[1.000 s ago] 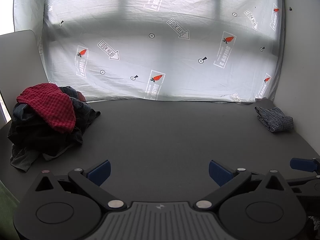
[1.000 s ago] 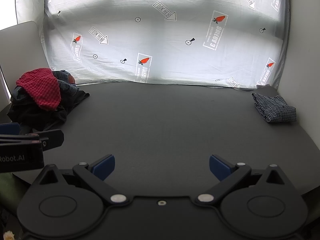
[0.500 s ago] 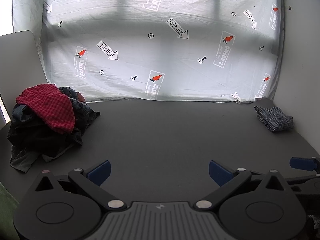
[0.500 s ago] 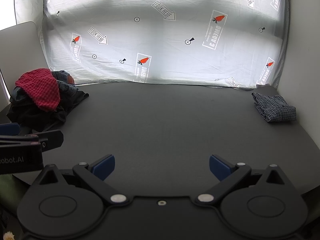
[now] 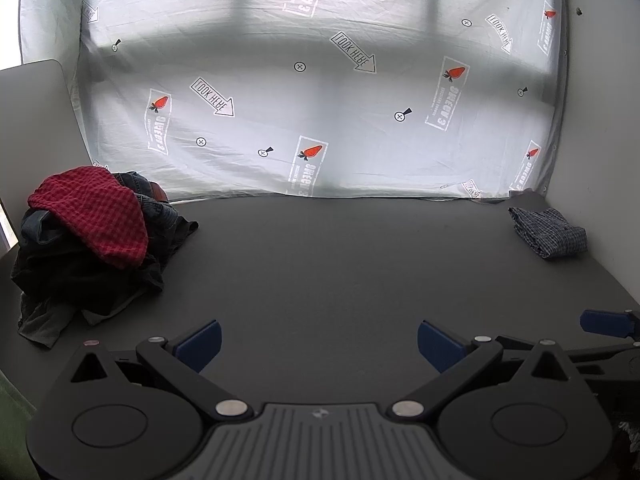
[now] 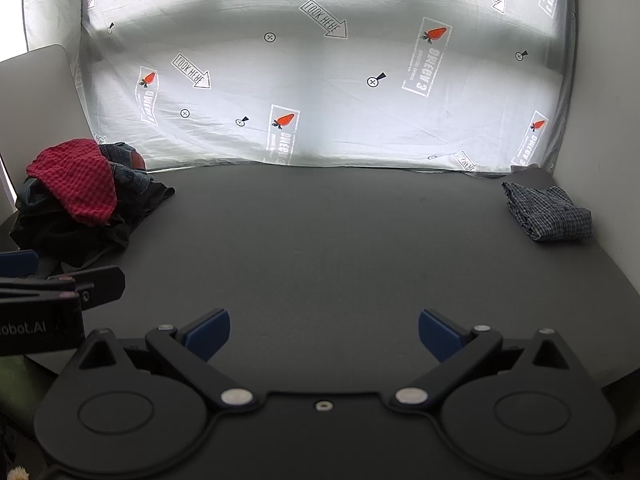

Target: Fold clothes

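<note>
A heap of unfolded clothes (image 5: 88, 248) lies at the far left of the dark table (image 5: 340, 264), with a red checked garment (image 5: 96, 212) on top of dark ones. It also shows in the right wrist view (image 6: 76, 204). A folded blue plaid garment (image 5: 550, 232) lies at the far right, also in the right wrist view (image 6: 548, 212). My left gripper (image 5: 318, 344) is open and empty above the table's near edge. My right gripper (image 6: 324, 334) is open and empty, beside the left one.
A white printed sheet (image 5: 320, 80) hangs behind the table. A grey chair back (image 5: 32, 120) stands at the far left. A white wall (image 5: 600, 120) bounds the right side. The left gripper's side (image 6: 48, 300) shows at the left in the right wrist view.
Both grippers have drifted very slightly; the scene sits a touch differently in the frames. Both stay open and empty. The clothes have not moved.
</note>
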Tool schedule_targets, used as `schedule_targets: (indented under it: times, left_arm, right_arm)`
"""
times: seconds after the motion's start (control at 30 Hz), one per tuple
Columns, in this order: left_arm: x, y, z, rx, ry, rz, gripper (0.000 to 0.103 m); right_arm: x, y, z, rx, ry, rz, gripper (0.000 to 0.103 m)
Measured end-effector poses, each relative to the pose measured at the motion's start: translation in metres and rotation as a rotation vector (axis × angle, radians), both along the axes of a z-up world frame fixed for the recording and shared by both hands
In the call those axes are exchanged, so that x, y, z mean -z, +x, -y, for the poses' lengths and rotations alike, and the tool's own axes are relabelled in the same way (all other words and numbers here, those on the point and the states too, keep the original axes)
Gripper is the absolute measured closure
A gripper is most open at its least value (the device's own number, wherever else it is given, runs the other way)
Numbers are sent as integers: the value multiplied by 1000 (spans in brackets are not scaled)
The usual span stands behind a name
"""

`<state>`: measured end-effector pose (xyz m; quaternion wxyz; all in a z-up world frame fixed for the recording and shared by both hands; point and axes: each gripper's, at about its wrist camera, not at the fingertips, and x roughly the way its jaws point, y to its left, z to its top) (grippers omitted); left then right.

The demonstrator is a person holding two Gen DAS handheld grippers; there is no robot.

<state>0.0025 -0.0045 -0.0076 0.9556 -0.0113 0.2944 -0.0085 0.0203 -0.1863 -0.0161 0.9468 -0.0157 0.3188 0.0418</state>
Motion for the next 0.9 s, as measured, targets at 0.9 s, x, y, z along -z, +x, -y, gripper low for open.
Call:
schedule_targets:
  times: [0.9]
  left_arm:
    - [2, 154, -106, -408, -544, -182, 0]
  right_arm:
    - [24, 202, -17, -265, -16, -11, 3]
